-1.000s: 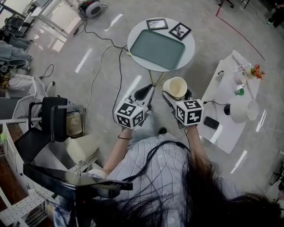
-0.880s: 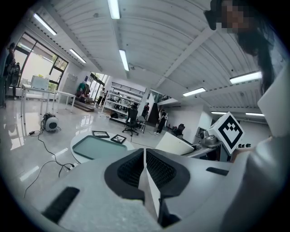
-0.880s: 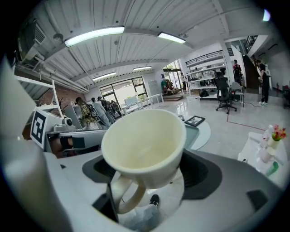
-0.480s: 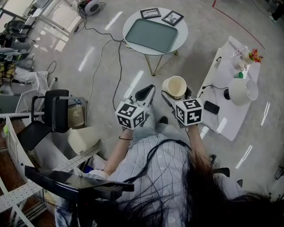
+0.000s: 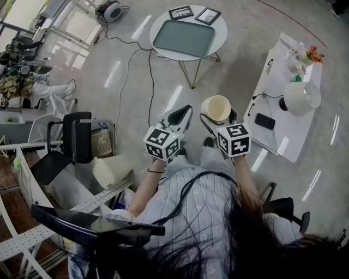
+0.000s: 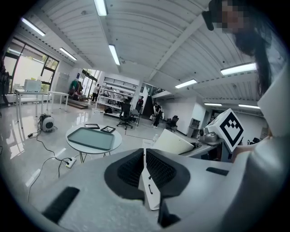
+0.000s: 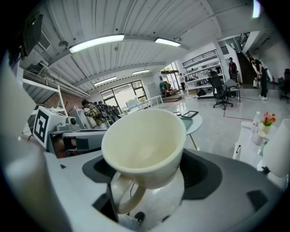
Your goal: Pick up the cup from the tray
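Note:
My right gripper is shut on a cream cup, held upright over the floor, well away from the round table. In the right gripper view the empty cup fills the middle, its handle toward the camera, the jaws pressed on its sides. The grey-green tray lies bare on the round white table; the tray also shows in the left gripper view. My left gripper is level with the right one, jaws closed together with nothing between them.
Two framed pictures lie on the round table behind the tray. A white rectangular table at the right carries a white lamp, a phone and flowers. Cables run across the floor at the left. A black chair stands at the left.
The round table and the tray have slid farther away in the view; both grippers, and the cup with them, have backed off from the table. The right gripper's hold on the cup is unchanged.

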